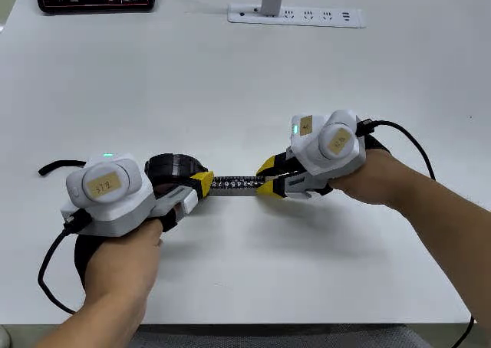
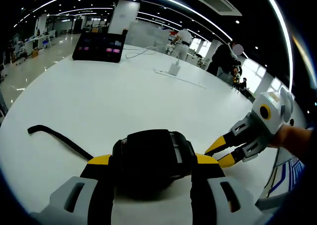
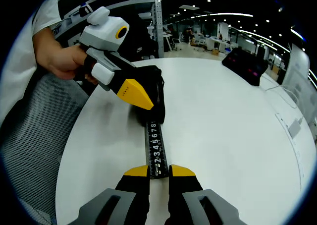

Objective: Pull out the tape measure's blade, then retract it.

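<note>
Two grippers share one tape measure [image 1: 175, 168] on the white table [image 1: 230, 80]. Left gripper [image 1: 192, 191] is clamped around it; a short numbered blade [image 1: 238, 183] spans the gap; right gripper [image 1: 268, 177] pinches the blade's end, seemingly at its tip. Extension step: next, draw the hands apart steadily.

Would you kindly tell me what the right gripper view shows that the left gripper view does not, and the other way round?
Right gripper view: the pulled-out blade with its printed numbers, its end pinched in the right gripper. Left gripper view: a black strap lying on the white table. Both: the tape measure's black case clamped in the left gripper, with the right gripper facing it.
</note>
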Tool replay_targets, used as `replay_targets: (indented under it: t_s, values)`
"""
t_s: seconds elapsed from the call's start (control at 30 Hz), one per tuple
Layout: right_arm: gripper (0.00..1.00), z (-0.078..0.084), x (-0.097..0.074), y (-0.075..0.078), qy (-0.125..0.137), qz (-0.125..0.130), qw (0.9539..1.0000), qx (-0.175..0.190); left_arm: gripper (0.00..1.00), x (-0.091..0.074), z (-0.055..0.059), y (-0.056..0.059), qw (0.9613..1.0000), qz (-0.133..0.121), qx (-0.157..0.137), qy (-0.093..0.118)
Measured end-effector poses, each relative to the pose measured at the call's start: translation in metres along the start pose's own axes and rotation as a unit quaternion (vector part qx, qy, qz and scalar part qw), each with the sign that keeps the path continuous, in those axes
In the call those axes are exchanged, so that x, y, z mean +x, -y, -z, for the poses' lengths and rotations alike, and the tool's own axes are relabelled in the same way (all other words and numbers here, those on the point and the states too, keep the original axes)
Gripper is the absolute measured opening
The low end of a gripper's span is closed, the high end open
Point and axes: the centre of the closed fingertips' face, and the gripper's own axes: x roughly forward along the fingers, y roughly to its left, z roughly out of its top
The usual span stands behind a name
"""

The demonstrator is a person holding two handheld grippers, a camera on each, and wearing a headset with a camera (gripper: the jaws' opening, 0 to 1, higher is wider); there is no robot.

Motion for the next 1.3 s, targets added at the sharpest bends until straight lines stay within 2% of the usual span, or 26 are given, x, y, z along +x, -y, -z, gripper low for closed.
replay_targets:
  t_s: [0.6,1.3]
  values:
    - [0.10,-0.030,0.028,-0.005,0.019,-0.008,0.9998,0.000,0.58,0.001,0.000,0.000,1.0000,0.004,-0.005,-0.002]
    - [0.10,-0.047,0.042,-0.007,0.029,-0.011,0.9995,-0.005,0.58,0.000,0.000,-0.001,1.0000,0.006,-0.007,-0.001]
